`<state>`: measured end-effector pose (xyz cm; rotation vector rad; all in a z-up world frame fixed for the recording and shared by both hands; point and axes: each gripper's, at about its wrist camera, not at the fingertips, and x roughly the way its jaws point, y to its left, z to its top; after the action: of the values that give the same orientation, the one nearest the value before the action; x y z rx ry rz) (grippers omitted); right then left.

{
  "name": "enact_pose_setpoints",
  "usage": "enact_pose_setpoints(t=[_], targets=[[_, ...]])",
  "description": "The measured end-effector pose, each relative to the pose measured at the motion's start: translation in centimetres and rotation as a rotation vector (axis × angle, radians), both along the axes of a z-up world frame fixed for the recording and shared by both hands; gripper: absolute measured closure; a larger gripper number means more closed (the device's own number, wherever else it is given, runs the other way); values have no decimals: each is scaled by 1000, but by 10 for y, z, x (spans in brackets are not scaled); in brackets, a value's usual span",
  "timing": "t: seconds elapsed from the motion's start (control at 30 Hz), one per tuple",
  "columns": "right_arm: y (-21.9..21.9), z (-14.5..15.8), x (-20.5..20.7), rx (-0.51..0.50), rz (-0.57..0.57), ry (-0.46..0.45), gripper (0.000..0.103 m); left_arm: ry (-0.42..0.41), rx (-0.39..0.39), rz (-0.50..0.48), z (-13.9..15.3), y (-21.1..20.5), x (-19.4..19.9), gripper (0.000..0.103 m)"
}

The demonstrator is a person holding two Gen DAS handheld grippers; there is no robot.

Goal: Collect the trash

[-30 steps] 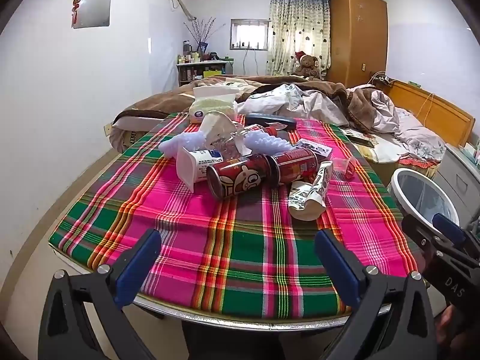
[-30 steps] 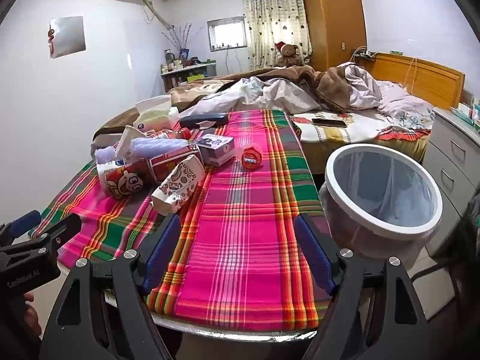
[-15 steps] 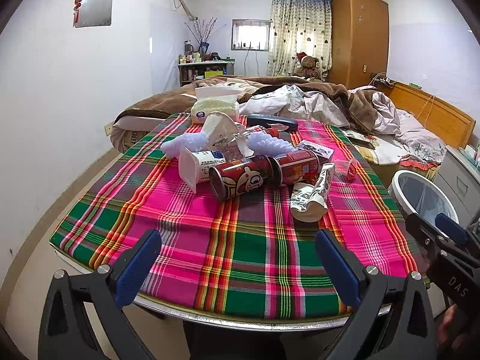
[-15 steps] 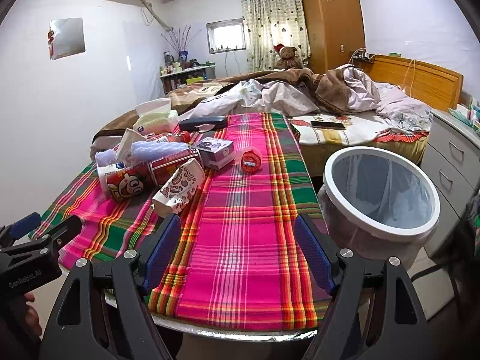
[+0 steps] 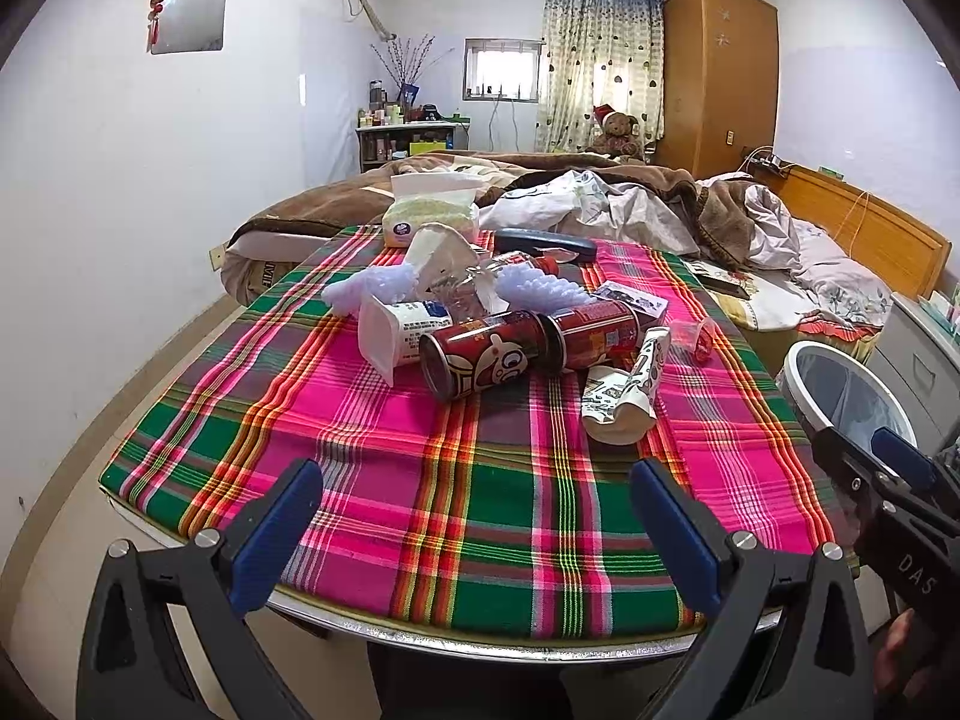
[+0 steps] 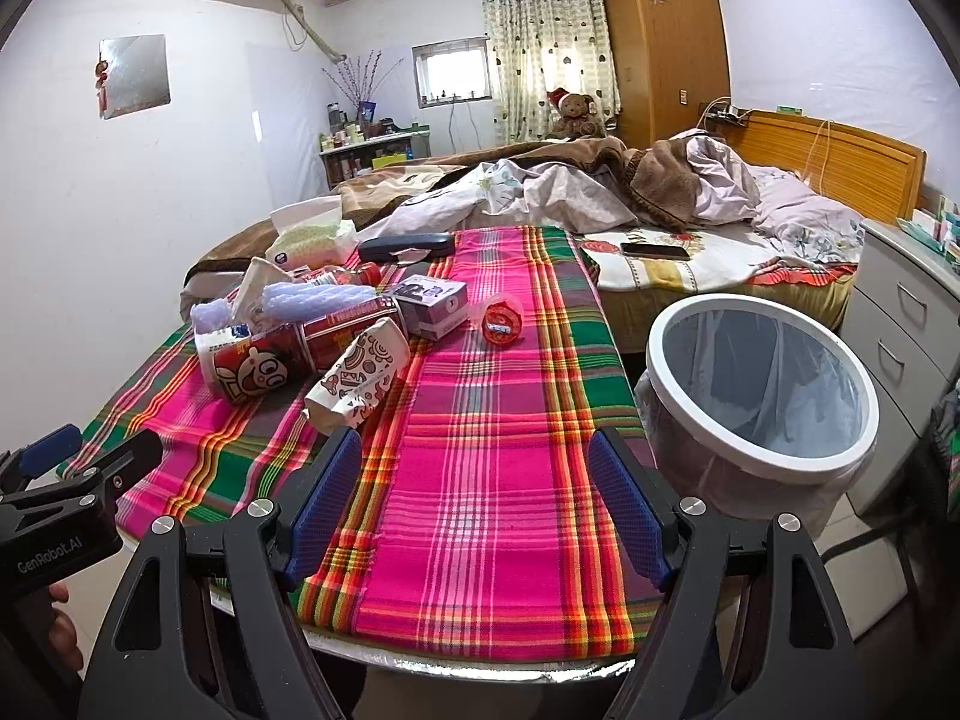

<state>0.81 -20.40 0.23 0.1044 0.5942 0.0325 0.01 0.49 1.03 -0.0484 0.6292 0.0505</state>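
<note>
A pile of trash lies on the plaid-covered table: two red cans, a patterned paper cup on its side, a white yoghurt cup, crumpled plastic, a small purple box and a red-lidded jelly cup. A white-rimmed bin with a liner stands right of the table. My left gripper is open and empty over the near table edge. My right gripper is open and empty, short of the paper cup.
A tissue pack and a dark glasses case lie at the table's far end. An unmade bed lies behind, with a phone on it. A white drawer unit stands at the right.
Both grippers have shifted slightly, so the table and bin sit a little differently in view. Both stay open and empty. The trash has not moved.
</note>
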Motion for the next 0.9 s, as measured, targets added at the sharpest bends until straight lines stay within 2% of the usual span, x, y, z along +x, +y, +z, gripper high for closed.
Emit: enact_pose_setpoints(t=[0.9], targets=[[-3,3,-2,1,-4,-5,23,-4,1,1,0,0,1,0]])
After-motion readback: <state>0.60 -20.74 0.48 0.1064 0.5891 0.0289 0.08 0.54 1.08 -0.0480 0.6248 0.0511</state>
